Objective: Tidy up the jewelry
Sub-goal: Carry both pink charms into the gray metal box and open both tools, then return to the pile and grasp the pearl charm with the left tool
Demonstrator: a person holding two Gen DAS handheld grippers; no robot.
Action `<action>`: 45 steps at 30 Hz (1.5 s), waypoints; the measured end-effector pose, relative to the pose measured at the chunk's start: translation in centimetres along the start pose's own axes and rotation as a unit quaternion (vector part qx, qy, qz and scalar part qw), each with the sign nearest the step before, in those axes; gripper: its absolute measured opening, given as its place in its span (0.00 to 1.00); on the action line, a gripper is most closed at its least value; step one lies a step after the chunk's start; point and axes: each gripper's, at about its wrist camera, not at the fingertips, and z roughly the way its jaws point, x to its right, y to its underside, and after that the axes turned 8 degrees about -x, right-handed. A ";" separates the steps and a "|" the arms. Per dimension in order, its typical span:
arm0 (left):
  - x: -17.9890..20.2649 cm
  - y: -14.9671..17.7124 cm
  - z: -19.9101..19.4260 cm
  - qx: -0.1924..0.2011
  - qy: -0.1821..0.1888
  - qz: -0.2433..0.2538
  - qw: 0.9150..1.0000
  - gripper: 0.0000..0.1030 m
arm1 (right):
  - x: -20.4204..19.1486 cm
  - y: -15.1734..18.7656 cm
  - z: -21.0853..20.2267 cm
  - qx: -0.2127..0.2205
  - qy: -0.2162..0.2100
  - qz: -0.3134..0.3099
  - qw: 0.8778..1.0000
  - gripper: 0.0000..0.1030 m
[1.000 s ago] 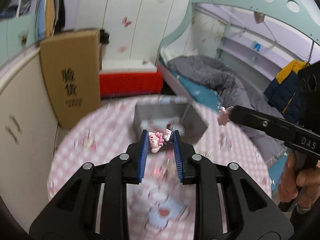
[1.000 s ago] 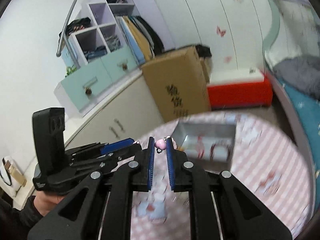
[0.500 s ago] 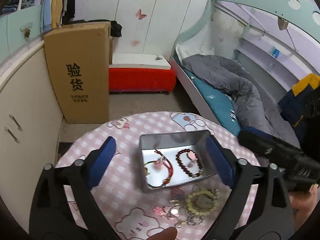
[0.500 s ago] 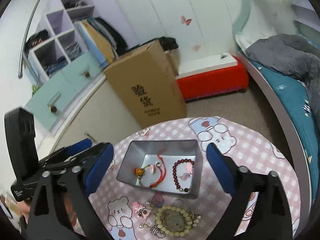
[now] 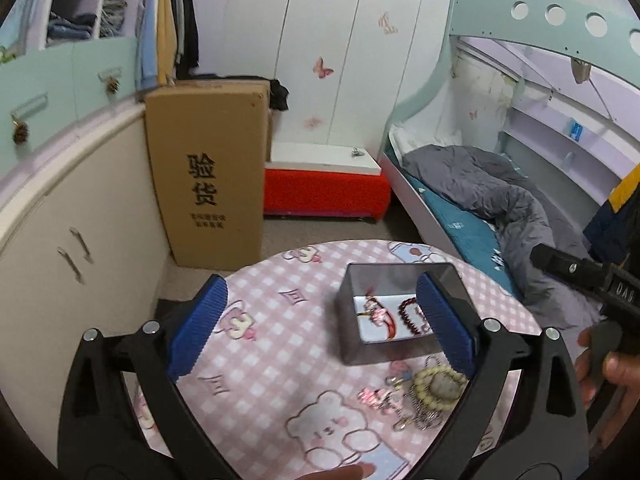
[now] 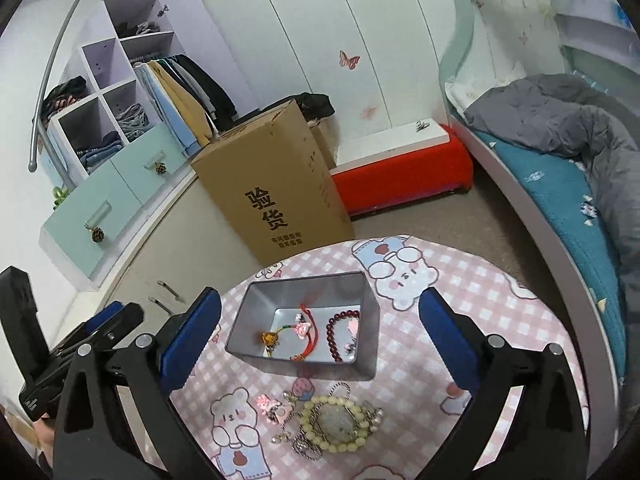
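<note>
While spread wide, left gripper (image 5: 320, 320) and right gripper (image 6: 320, 334) jaws, both empty.

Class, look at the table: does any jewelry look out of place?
Yes. A tangled pile of pale beads, chain and pink charms lies on the tablecloth beside the metal tin, while the red cord bracelet and dark bead bracelet sit inside.

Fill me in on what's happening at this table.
A person is sorting jewelry on the pink checked tablecloth. Both the left gripper and right gripper hang open and empty above it. The grey metal tin already holds a red cord bracelet and a dark red bead bracelet. A pale yellow bead bracelet and small charms lie outside it.
</note>
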 end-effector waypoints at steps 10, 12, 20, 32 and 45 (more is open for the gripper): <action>-0.1 4.3 -1.4 -0.012 -0.017 0.021 1.000 0.91 | -2.5 4.6 -2.1 0.004 0.032 -0.066 0.997 0.92; 0.2 5.1 -1.4 -0.014 -0.015 0.028 0.999 0.91 | -2.6 5.7 -2.2 -0.003 0.036 -0.074 0.997 0.92; 1.8 8.8 -0.8 -0.047 0.005 0.062 0.997 0.91 | -1.9 10.1 -1.9 -0.040 0.043 -0.082 0.995 0.92; 6.2 12.1 5.2 -0.122 0.009 0.122 0.985 0.90 | -0.1 13.3 -0.4 -0.079 0.040 -0.054 0.995 0.87; 6.7 12.5 7.9 -0.157 0.040 0.119 0.980 0.34 | 0.3 14.2 1.0 -0.106 0.039 -0.049 0.992 0.87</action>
